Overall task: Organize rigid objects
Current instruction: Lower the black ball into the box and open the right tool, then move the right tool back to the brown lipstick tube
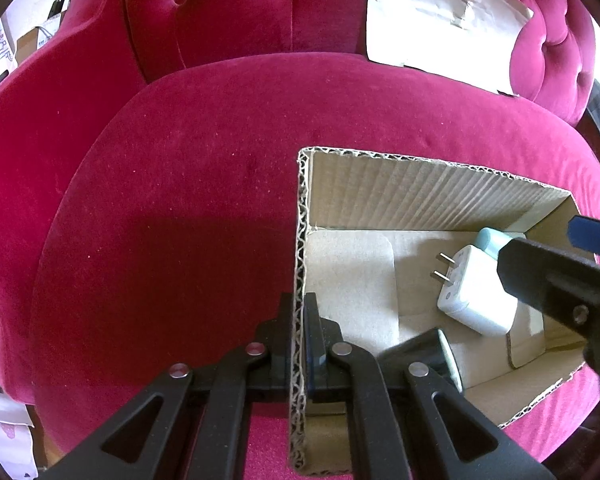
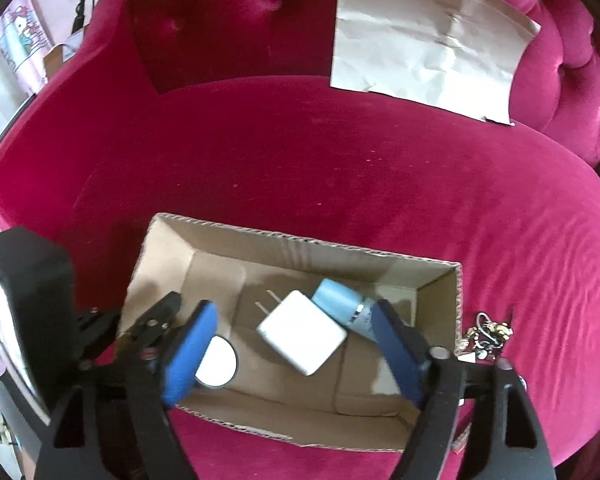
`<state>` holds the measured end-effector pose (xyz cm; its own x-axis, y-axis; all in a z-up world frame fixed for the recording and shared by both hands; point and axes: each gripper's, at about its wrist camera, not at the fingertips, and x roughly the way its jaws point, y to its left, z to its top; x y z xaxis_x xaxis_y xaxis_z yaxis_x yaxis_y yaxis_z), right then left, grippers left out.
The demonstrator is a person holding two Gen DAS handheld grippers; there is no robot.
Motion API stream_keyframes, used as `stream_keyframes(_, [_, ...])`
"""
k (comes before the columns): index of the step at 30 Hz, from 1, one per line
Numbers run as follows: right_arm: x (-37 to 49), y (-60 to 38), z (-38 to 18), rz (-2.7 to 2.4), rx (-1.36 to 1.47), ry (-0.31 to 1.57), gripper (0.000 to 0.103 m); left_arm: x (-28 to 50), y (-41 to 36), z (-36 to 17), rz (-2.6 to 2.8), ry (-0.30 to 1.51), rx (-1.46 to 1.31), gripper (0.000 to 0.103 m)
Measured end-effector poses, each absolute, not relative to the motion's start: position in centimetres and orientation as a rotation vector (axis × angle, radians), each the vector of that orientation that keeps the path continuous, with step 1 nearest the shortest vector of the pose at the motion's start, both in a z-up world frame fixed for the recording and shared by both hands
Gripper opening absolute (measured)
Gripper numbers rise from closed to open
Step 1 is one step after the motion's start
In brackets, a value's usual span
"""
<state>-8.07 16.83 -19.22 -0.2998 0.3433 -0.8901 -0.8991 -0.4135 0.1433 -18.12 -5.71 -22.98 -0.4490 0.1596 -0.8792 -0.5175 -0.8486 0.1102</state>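
White charger w/ two prongs lies flat in cardboard box

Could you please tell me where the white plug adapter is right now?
The white square plug adapter lies on the floor of the open cardboard box, touching the pale blue cylinder, between the open right tongs.

A box sat on the sofa seat; in it a charger lay between a round disc on its left and a small bottle behind-right, touching it; paper leaned behind
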Motion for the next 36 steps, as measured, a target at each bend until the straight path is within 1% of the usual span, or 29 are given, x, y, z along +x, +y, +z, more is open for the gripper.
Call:
stream_keyframes(2, [-7.8,17.0,-19.1,1.826,-1.025,0.828,0.096,-18.3,-5.6,-23.0,2.318,0.517,-1.349,0.004])
stream_keyframes(5, [-7.5,17.1,-19.0,1.818,-1.019,0.804,0.103,-18.1,-5.8,-22.9,2.319,0.519,-1.348,0.004])
stream_keyframes(18, [-6.9,16.8,-18.1,1.833,-1.001,0.735,0.103,-17.8,-6.3,-22.5,2.319,0.527,-1.345,0.004])
stream_keyframes(36, [-1.0,17.4,-15.6,1.793,-0.881,0.734,0.103,-17.9,-6.2,-22.5,2.321,0.534,-1.345,0.004])
